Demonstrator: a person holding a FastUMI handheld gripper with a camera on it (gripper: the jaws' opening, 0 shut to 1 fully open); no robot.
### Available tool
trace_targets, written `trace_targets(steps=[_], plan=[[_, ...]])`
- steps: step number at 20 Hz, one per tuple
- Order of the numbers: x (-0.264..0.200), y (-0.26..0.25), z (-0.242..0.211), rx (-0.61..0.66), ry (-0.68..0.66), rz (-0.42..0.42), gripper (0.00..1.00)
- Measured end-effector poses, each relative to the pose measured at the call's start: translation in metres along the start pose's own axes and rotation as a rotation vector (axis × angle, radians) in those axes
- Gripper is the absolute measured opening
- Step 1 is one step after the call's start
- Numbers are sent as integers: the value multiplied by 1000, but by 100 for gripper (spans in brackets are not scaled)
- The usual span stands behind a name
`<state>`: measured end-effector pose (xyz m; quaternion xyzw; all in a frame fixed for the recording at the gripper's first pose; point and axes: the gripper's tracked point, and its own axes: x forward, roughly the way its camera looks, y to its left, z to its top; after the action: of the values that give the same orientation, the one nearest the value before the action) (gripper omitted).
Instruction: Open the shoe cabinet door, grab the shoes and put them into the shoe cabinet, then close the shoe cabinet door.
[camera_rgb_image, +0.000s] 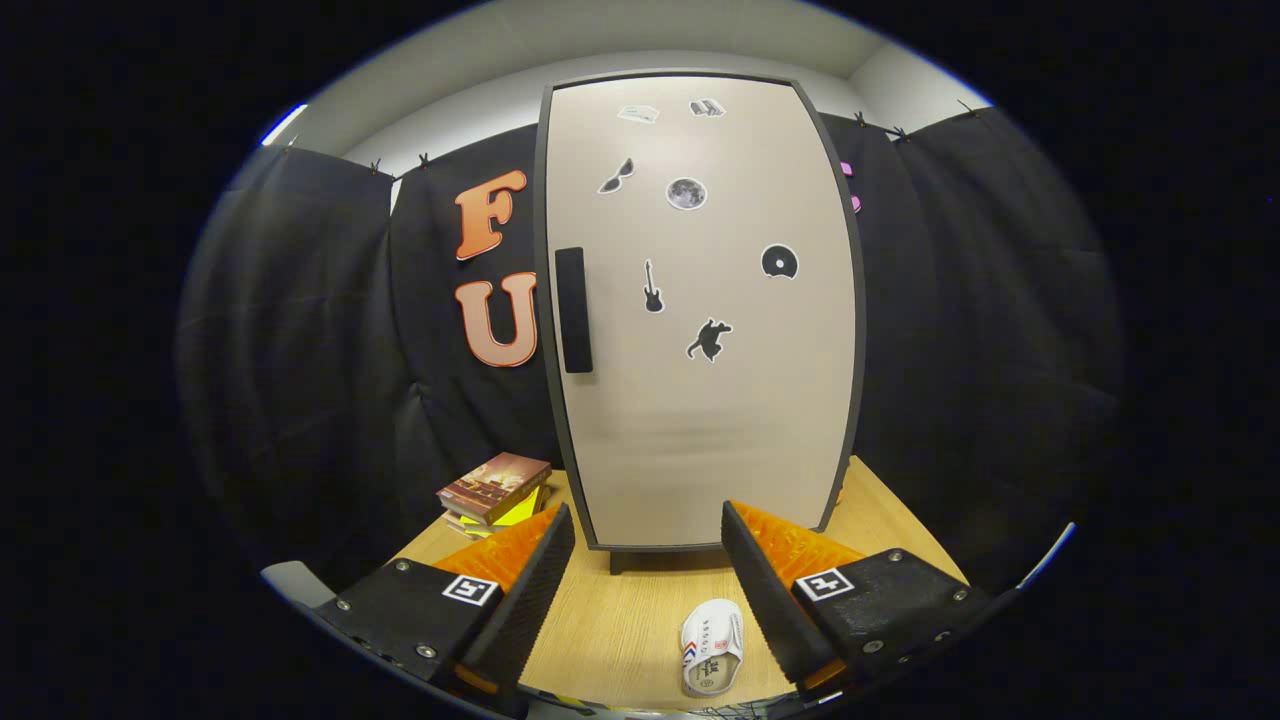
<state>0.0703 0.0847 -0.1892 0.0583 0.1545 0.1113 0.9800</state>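
While the tool (648, 560) gapes empty, one shoe (711, 645) faces one closed cabinet door (700, 300).

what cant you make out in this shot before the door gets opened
- Shoe cabinet interior: hidden in the gripper view by its shut door.
- Shoe: its near end is cut off; partly hidden by one of the open fingers.
- Stack of books: lower ones covered by the top book.
- Door stickers: too small for detail.
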Motion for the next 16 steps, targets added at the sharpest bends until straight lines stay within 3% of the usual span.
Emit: trace_targets(steps=[16], plan=[[97,44,61,-16,-113,143,91]])
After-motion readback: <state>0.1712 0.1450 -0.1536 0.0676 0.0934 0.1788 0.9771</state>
